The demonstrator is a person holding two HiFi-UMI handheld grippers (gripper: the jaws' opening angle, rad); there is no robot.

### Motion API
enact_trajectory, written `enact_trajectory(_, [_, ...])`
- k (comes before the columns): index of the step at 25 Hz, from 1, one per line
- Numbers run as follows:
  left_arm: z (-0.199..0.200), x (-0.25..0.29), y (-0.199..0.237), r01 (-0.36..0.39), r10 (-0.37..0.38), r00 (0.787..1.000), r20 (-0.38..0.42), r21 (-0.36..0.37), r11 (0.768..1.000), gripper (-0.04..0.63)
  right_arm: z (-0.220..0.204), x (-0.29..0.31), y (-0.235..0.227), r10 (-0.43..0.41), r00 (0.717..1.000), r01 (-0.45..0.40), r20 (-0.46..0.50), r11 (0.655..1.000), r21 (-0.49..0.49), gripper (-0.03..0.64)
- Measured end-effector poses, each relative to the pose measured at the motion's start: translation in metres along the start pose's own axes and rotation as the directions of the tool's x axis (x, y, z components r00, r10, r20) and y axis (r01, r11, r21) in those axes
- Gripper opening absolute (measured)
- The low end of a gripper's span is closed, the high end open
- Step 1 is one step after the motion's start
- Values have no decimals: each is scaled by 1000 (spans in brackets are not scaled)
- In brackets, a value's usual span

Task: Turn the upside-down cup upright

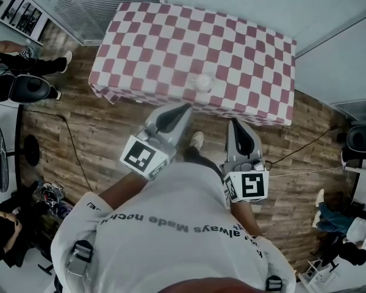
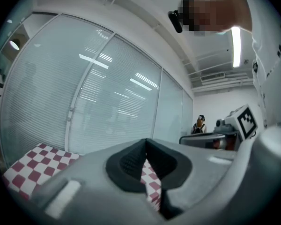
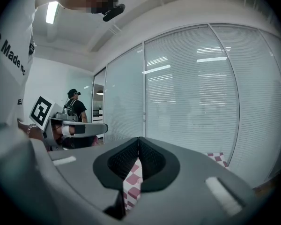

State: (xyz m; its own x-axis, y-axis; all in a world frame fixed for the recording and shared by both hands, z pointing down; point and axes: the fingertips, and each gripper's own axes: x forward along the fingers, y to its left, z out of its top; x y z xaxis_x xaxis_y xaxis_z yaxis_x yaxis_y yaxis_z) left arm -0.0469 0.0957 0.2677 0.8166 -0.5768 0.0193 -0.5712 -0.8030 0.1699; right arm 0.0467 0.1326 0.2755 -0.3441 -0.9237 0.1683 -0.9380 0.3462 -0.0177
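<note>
Cup point(image 1: 204, 82), small, pale and round seen from above, stands near the front edge of the tabletop point(image 1: 165, 41), which is draped in red-and-white checked cloth point(image 1: 110, 90). Left gripper point(image 1: 184, 108) and right gripper point(image 1: 235, 124), smooth grey shells with ribbed black pads point(image 2: 131, 161), hang short of that edge over the wood-plank floor point(image 1: 104, 133), jaws clenched on nothing and apart from the cup. Slatted blinds behind glass point(image 3: 192, 93) rise beyond the table.

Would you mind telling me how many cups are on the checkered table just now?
1. The cup stands on the checkered table near its front edge, about midway along. No other cup shows in any view.
</note>
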Motion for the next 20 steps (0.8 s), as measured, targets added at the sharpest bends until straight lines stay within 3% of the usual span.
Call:
enact_trajectory(11, [-1, 97, 5, -71, 71, 997, 3, 7, 997, 3, 3, 26, -110, 18, 1000, -18, 12, 1000, -3, 3])
enact_trajectory(20, [-10, 132, 3, -96, 96, 995, -2, 4, 995, 3, -1, 32, -140, 48, 999, -48, 19, 999, 0, 3])
